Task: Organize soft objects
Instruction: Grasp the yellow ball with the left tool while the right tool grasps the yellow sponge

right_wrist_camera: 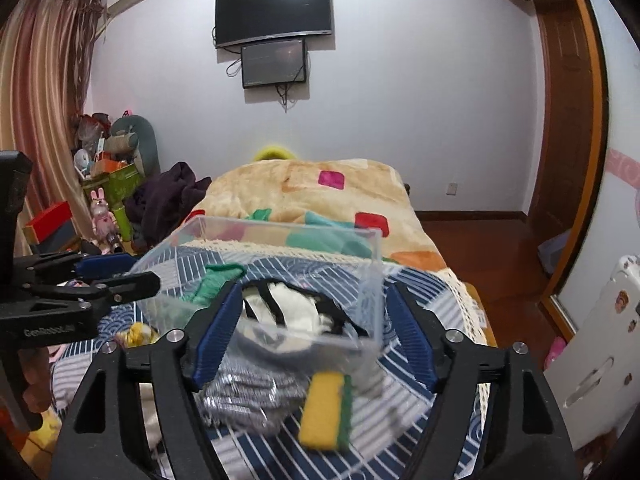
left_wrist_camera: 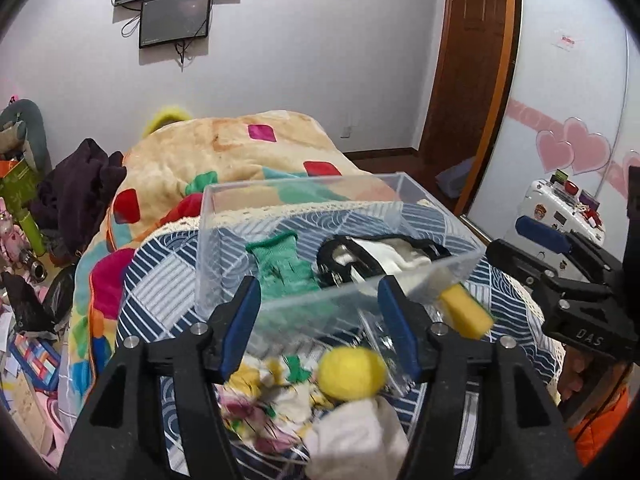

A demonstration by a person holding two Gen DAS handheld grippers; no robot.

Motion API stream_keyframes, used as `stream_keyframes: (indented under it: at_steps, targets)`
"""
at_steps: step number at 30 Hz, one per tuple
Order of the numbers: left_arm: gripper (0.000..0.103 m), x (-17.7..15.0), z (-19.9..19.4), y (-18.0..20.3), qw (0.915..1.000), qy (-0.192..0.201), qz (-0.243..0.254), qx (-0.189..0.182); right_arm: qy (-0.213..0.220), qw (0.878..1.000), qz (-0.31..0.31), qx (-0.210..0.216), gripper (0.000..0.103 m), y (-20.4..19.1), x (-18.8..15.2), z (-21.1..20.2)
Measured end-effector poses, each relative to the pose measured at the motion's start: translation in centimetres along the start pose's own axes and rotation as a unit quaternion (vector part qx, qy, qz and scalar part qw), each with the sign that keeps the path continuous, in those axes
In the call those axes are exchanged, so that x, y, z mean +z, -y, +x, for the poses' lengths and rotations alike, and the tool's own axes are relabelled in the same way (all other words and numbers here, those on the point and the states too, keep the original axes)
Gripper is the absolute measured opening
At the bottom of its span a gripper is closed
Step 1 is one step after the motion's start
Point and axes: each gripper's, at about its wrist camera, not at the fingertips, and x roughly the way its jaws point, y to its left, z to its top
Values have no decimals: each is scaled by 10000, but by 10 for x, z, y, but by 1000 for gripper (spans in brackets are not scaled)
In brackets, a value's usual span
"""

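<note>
A clear plastic box (left_wrist_camera: 224,240) stands on the blue patterned cloth; it also shows in the right wrist view (right_wrist_camera: 280,228). Inside lie a green sock (left_wrist_camera: 284,268) and a black-and-white garment (left_wrist_camera: 384,256). My left gripper (left_wrist_camera: 320,324) is open and empty, above a yellow ball (left_wrist_camera: 352,372), a white cloth (left_wrist_camera: 356,440) and a floral cloth (left_wrist_camera: 260,400). My right gripper (right_wrist_camera: 312,340) is open and empty, above a yellow-green sponge (right_wrist_camera: 326,412) and a silvery scrubber (right_wrist_camera: 240,400). The sponge also shows in the left wrist view (left_wrist_camera: 466,312).
A peach blanket (left_wrist_camera: 224,148) with coloured patches covers the bed behind the box. Dark clothes (left_wrist_camera: 80,196) lie at its left. Toys and boxes clutter the floor at left (left_wrist_camera: 24,240). A white case (left_wrist_camera: 560,212) stands at right by the wardrobe.
</note>
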Motion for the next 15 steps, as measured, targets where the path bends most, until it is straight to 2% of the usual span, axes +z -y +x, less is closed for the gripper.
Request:
stream_keyframes:
  at_steps: [11,13,15]
  targets:
    - [61,-40,25,7,9988,-448,-123,-175,-696,9974,208,-31,73,10,-48,17]
    - [61,-45,30,8,9983,-523,-150,-225,-787,9966,252,21,68,13,-55,19]
    - [58,-49,32,8,9980,-556,-181,-243,-901,9956,262,62,58,12,-59,22]
